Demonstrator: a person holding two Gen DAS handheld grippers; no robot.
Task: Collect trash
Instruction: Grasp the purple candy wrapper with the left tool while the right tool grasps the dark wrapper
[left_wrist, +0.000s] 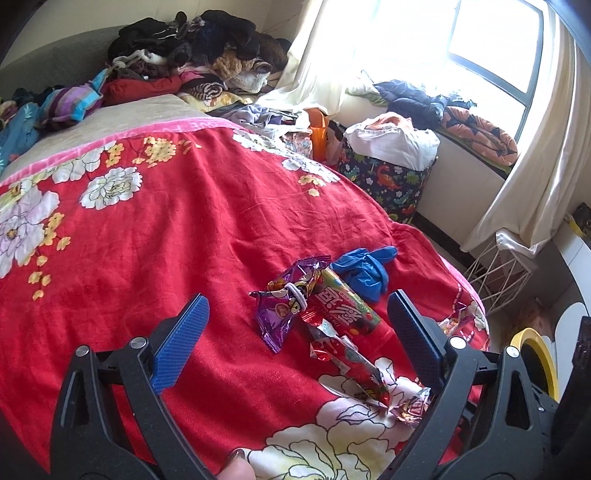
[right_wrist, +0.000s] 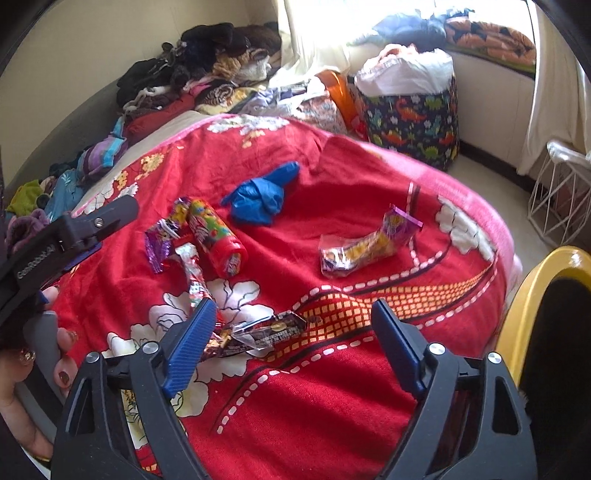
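Looks like the pickup is only starting. Wrappers lie scattered on the red bed cover (right_wrist: 332, 387). The right tool (right_wrist: 291, 336) hangs with its jaws apart over a dark candy wrapper (right_wrist: 266, 332), low centre of the frame, nothing gripped. The left tool (left_wrist: 299, 328) is also wide apart above the red tube (left_wrist: 343, 306). Next it needs to drop and squeeze.

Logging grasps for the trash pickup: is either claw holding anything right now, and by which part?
Nothing is held. Both the left claw and right claw are open above the wrappers on the blanket.
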